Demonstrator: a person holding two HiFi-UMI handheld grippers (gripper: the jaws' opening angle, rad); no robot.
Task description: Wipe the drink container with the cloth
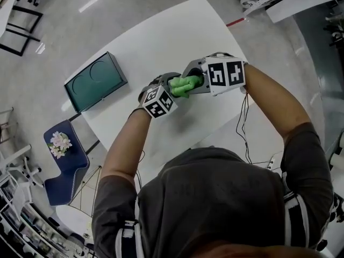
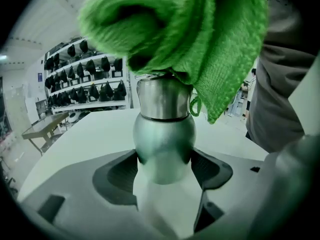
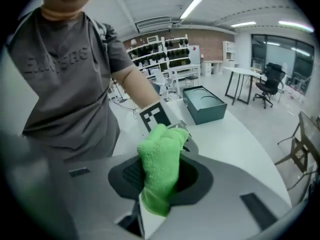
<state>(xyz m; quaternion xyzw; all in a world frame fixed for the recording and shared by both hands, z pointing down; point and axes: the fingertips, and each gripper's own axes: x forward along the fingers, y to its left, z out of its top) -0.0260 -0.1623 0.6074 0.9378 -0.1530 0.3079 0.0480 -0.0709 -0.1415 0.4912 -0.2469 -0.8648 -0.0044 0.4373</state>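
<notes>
Two grippers, one bottle, one cloth: all four meet above the near part of the white table (image 1: 177, 31).

Item 1, left gripper (image 2: 162, 166). Clenched on the bottle; both pads press the rounded lower body from either side. The bottle is held off the table, its neck pointing away from the jaws.

Item 2, bottle (image 2: 162, 134). Metal, matte bulb below, polished neck band above. Its top is hidden under the cloth, so whether a cap is fitted cannot be told.

Item 3, right gripper (image 3: 160, 176). Clenched on the cloth; a thick fold fills the gap between the pads and bulges out in front.

Item 4, cloth (image 2: 190, 39). Green, terry-like, bunched. It sits over the bottle's top and touches the upper neck; one corner hangs down on the right of the neck.

Item 5, surroundings. A dark green case (image 1: 95, 81) lies at the far left of the table, well apart from the work. A blue chair (image 1: 64, 165) with flowers (image 1: 59, 142) stands on the floor beside it.

Status, as judged: both things are picked up and brought together, and wiping looks under way at the top. The neck band and bulb show bare of cloth; whether they have been wiped cannot be told. Likely left: the body, then setting both things down.
</notes>
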